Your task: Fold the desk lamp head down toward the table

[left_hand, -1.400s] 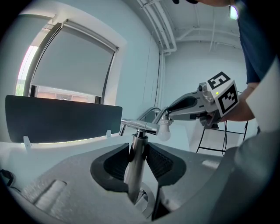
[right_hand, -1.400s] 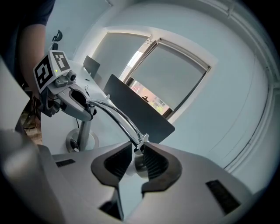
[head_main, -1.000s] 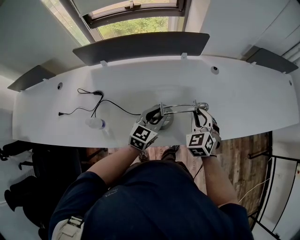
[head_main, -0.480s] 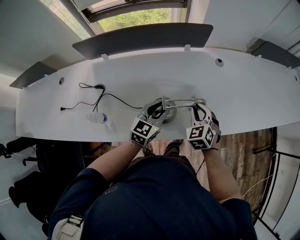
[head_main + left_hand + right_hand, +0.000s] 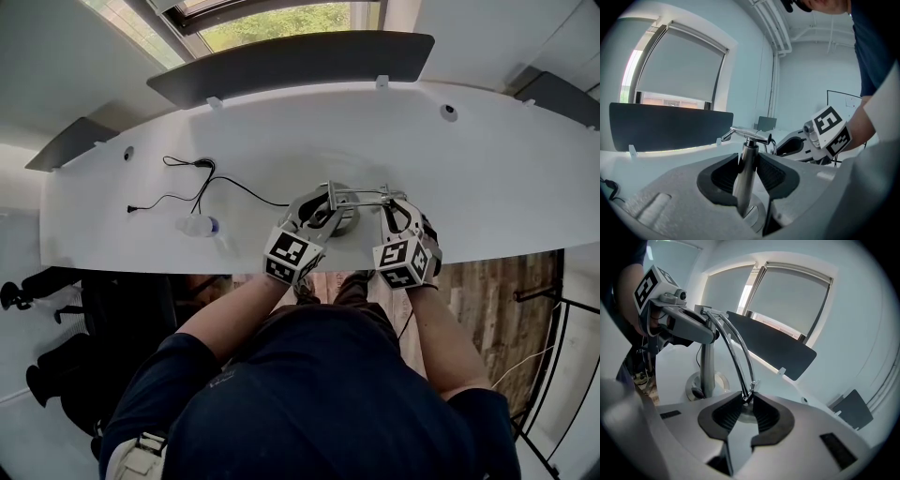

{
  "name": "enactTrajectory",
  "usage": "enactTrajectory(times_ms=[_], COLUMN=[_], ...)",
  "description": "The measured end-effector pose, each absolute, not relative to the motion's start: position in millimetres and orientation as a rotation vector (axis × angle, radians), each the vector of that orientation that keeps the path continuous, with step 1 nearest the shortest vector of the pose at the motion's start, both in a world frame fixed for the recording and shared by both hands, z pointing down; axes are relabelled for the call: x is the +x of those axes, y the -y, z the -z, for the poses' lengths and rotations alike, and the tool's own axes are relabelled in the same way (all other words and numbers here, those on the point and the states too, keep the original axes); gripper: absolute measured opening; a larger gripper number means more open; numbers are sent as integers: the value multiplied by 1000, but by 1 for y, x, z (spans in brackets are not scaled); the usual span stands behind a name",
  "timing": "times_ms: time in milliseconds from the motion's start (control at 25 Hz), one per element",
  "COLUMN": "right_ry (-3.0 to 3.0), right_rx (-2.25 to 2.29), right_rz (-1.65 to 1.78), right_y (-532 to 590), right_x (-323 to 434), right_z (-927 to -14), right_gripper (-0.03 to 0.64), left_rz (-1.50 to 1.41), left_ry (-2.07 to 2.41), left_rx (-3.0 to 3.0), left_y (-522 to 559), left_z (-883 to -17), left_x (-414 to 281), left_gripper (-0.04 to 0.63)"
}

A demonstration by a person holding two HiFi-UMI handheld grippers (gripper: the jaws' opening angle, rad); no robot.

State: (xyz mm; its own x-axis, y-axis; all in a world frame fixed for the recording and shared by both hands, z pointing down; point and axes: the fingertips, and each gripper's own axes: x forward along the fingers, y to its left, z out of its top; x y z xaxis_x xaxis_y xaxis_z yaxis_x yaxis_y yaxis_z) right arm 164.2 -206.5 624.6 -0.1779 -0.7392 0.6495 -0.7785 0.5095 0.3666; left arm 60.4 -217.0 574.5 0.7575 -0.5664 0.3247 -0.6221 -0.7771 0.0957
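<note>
Because the desk lamp [image 5: 349,197], near the worktop's [image 5: 487,178] front edge, looks like stiff, slick chrome on a weighty base [image 5: 695,386], the left hand-held gripper [image 5: 748,174] clamps its upright post [image 5: 750,149] while the right hand-held gripper [image 5: 746,405] pinches the thin arm rods [image 5: 737,355], probably the best place for leverage.

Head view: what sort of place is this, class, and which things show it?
Probably an office workspace: a long curved white desk with dark grey divider screens along its far edge, a chrome desk lamp on it, and a window behind.
</note>
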Motion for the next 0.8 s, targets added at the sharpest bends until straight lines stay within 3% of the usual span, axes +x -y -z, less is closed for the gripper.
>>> enactTrajectory(times_ms=[800], right_ry=[1987], right_rx=[1195], right_rz=[-111], right_y=[207], right_x=[142], right_z=[-652], right_gripper=[86], left_rz=[-438], left_ry=[981], left_rx=[2745], left_y=[218], left_z=[-577], left_x=[60], left_gripper=[124])
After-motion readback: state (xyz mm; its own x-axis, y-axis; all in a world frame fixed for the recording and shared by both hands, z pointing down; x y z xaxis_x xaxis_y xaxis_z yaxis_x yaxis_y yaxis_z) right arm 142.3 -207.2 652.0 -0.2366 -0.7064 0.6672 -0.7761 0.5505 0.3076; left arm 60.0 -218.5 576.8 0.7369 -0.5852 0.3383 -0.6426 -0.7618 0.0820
